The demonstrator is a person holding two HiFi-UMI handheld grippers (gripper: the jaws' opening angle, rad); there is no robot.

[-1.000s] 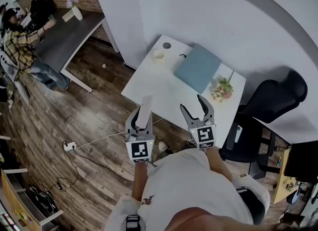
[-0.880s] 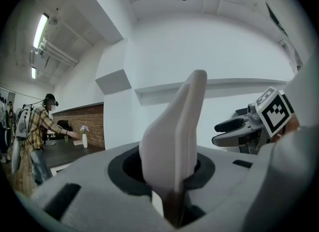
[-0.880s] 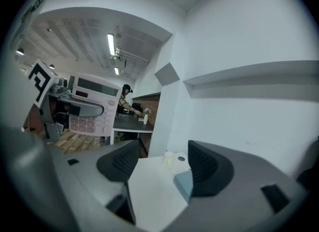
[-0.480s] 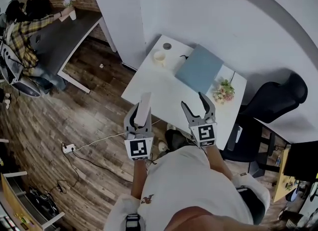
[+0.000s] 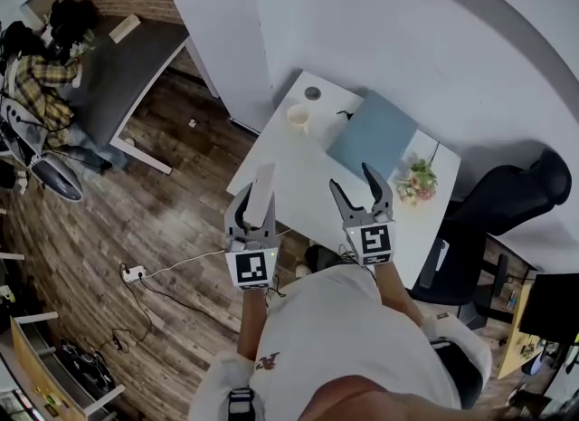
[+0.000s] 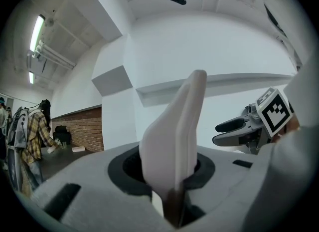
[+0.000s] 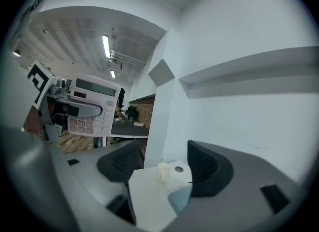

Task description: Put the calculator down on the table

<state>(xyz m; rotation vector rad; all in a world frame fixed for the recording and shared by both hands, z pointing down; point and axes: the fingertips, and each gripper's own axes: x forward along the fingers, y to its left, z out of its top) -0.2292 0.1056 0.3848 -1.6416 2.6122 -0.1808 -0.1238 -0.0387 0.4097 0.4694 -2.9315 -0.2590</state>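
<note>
The calculator (image 5: 264, 186) is pinched at its lower end by the left claw (image 5: 257, 204) and is carried in the air, not yet on the counter (image 5: 288, 161). It is held on edge, so in the left gripper view only its thin white side is seen rising from between the jaws. Its keys are seen in the right gripper view, turned toward the right claw (image 5: 351, 184). A grip at one end is judged to leave the body free, so that it can be laid flat. In the head view the calculator is seen over the near left edge of the counter, but how high above it cannot be told.

The right claw is spread wide and nothing is held in it. It is held beside the left one, probably only to be out of the way.

The near part of the counter is bare and is judged the natural place for setting down. Farther back a cup (image 5: 298, 117), a blue folder (image 5: 374, 134) and some flowers (image 5: 418, 179) are placed, well apart from the calculator. A black chair (image 5: 507, 197) is seen at the right side.
</note>
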